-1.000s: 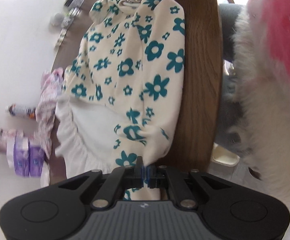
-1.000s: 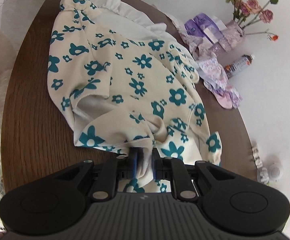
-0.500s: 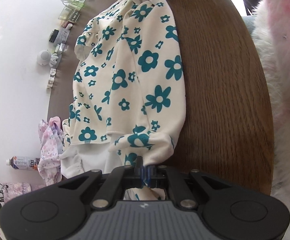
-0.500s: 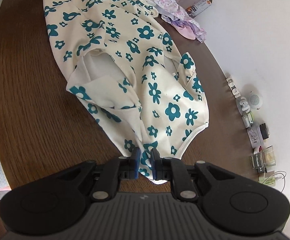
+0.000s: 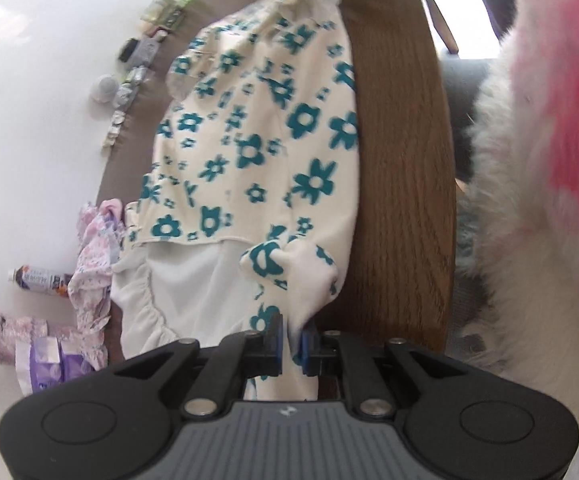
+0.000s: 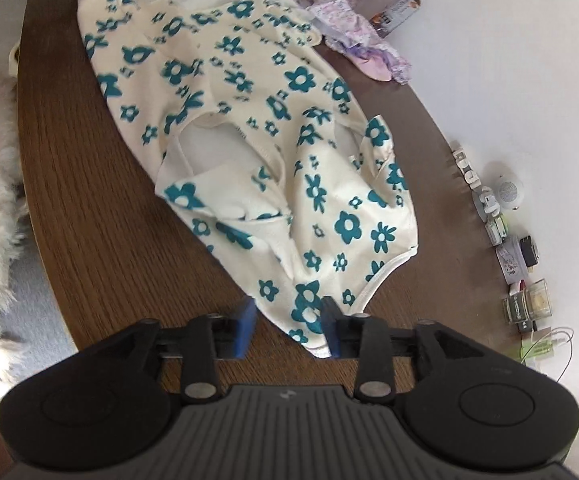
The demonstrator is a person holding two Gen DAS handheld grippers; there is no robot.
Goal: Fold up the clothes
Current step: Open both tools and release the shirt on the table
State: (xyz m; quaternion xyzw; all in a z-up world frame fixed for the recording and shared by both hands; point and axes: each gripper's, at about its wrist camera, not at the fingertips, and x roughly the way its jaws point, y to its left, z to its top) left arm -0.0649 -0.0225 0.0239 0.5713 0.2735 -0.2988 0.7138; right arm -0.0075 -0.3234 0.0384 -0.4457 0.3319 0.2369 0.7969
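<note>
your right claw (image 6: 287,330) is spread, hem loose; left claw (image 5: 291,340) pinches the floral top (image 5: 265,152). pull now and it skews on the counter (image 5: 401,160).

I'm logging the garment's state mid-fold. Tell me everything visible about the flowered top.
The flowered top is cream knit with teal flowers and a plain white inside, lying lengthwise on the brown wooden table, partly folded and rumpled. The left gripper pinches one end; the right gripper stands open around the other end's hem.
</note>
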